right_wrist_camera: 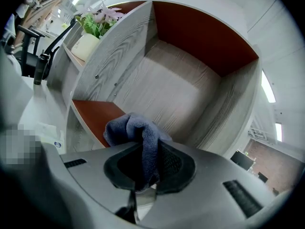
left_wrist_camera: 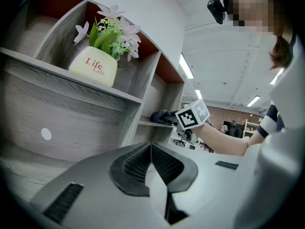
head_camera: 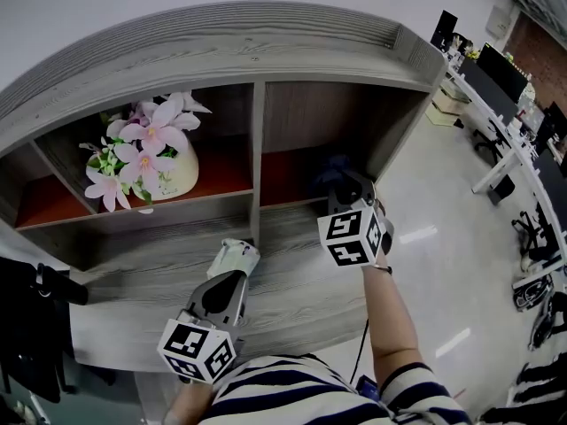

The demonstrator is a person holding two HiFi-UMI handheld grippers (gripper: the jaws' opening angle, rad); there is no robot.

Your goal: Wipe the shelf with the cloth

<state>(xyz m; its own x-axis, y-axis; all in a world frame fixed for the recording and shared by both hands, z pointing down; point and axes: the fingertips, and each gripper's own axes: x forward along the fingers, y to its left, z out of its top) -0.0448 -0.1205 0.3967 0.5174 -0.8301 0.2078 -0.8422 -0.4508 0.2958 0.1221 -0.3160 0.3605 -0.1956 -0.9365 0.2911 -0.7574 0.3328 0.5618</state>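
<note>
The grey wooden shelf [head_camera: 292,277] has two open compartments with red-brown floors. My right gripper [head_camera: 347,191] reaches into the right compartment, shut on a dark blue cloth [head_camera: 339,172]. In the right gripper view the cloth [right_wrist_camera: 136,130] bunches up from between the jaws of the right gripper [right_wrist_camera: 143,171], over the compartment floor [right_wrist_camera: 93,113]. My left gripper [head_camera: 230,277] rests low over the wide front ledge, shut with nothing in it. The left gripper [left_wrist_camera: 151,149] shows its pads pressed together, with the cloth [left_wrist_camera: 162,116] far off.
A cream pot of pink flowers [head_camera: 164,171] fills the left compartment. A white packet [head_camera: 236,255] lies on the ledge just past my left gripper. Office desks with monitors [head_camera: 505,82] stand to the right, dark gear [head_camera: 35,326] at the left.
</note>
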